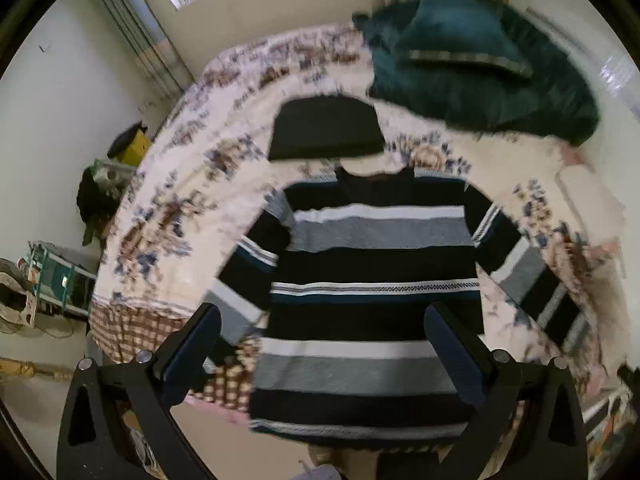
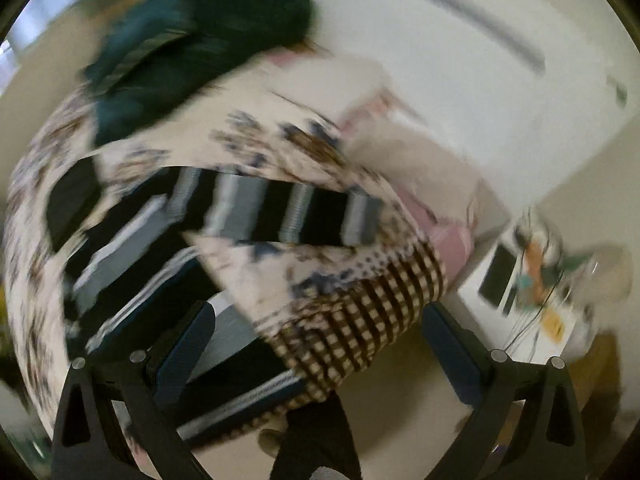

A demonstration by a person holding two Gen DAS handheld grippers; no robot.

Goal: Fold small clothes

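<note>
A: We have the sweater (image 1: 368, 292) laid flat on the bed (image 1: 192, 184), front up, collar away from us, hem hanging a little over the near edge. Both sleeves are spread out to the sides.

B: It's a knit, so we judge it soft and limp, light enough for one pinch, and it will sag and drag rather than hold a shape. The sheet under it looks grippy, not slick.

A: Then we should take it at firm edges: a sleeve cuff, a shoulder seam or a hem corner, where the knit is doubled. A pinch in the middle of the body would only bunch it.

B: Our left tool (image 1: 324, 356) hovers over the lower body with its fingers spread wide and nothing between them. Our right tool (image 2: 320, 354) is just as wide and empty, near the bed corner, with the right sleeve (image 2: 280, 212) stretched out ahead of it. That view is blurred.

A: Beyond the collar lies a dark cap (image 1: 326, 130), just apart from the sweater. Further back sits a teal pillow (image 1: 460, 40) on a teal blanket (image 1: 532, 96).

B: Nothing is folded yet, as we read it.
</note>
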